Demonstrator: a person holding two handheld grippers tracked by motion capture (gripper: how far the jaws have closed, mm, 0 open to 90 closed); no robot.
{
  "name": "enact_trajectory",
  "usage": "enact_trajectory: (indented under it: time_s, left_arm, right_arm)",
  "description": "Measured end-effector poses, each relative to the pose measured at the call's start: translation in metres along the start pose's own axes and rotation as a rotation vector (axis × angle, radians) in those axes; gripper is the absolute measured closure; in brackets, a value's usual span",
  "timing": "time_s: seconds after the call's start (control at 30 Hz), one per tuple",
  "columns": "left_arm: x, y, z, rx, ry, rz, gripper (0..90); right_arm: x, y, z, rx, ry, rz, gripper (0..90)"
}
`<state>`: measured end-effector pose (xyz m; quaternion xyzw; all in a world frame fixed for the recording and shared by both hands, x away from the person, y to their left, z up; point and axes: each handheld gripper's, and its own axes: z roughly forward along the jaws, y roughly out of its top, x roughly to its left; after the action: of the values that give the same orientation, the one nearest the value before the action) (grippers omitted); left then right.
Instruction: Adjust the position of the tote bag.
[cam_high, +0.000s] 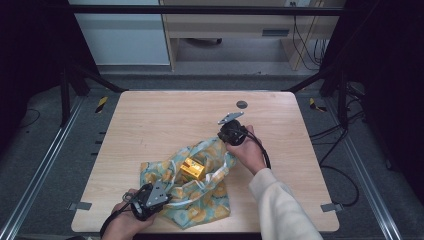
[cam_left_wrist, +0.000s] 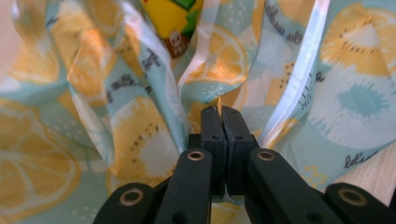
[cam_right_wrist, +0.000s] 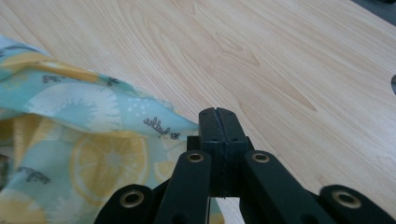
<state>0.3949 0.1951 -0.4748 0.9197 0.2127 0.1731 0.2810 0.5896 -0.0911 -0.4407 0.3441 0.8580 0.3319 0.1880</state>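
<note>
A soft bag (cam_high: 202, 202) printed with lemon slices on pale blue lies crumpled on the near half of the wooden table (cam_high: 165, 115). A yellow box (cam_high: 192, 169) sits in the bag's open mouth, and its lower part (cam_left_wrist: 173, 21) appears in the left gripper view. My left gripper (cam_high: 167, 193) is at the bag's near left side, shut on a fold of the bag (cam_left_wrist: 140, 140). My right gripper (cam_high: 223, 134) is at the bag's far right corner, with its jaws shut on the edge of the bag (cam_right_wrist: 93, 140). The left gripper (cam_left_wrist: 218, 112) and the right gripper (cam_right_wrist: 218, 114) both have their jaws pressed together.
A small dark disc (cam_high: 242, 104) is set in the table top beyond the right gripper and appears as a dark disc (cam_right_wrist: 393, 84) at the edge of the right gripper view. Bare wood stretches across the far half. Metal frame rails run along both sides.
</note>
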Motion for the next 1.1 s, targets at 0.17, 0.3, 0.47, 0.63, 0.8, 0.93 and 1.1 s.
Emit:
enact_trajectory:
  time_s: [0.17,0.3,0.47,0.63,0.8,0.93,1.1]
  left_arm:
    - [-0.001,-0.002,0.002,0.021,-0.014,0.005,89.5]
    - [-0.001,-0.005,0.0,0.034,-0.021,0.002,89.9]
    - [-0.004,-0.004,0.001,0.039,-0.02,0.007,89.2]
    - [-0.005,-0.003,0.0,0.03,-0.018,0.016,88.6]
    - [-0.004,0.0,-0.005,-0.011,-0.014,0.036,88.4]
    - [-0.006,0.0,-0.005,-0.008,-0.038,0.032,88.3]
    - [-0.006,-0.001,-0.004,-0.007,-0.042,0.03,86.4]
  right_arm:
    - [-0.007,-0.008,0.011,0.023,-0.024,0.024,90.0]
    - [-0.012,-0.012,0.017,0.032,-0.045,0.044,90.0]
    - [-0.017,-0.016,0.016,0.036,-0.031,0.075,90.0]
    - [-0.011,-0.013,0.007,-0.003,-0.025,0.041,90.0]
    - [-0.013,-0.01,-0.014,-0.066,-0.019,0.062,90.0]
    - [-0.003,-0.008,-0.041,-0.146,0.007,0.047,86.7]
    - [0.027,-0.024,-0.065,-0.178,0.12,0.016,84.4]
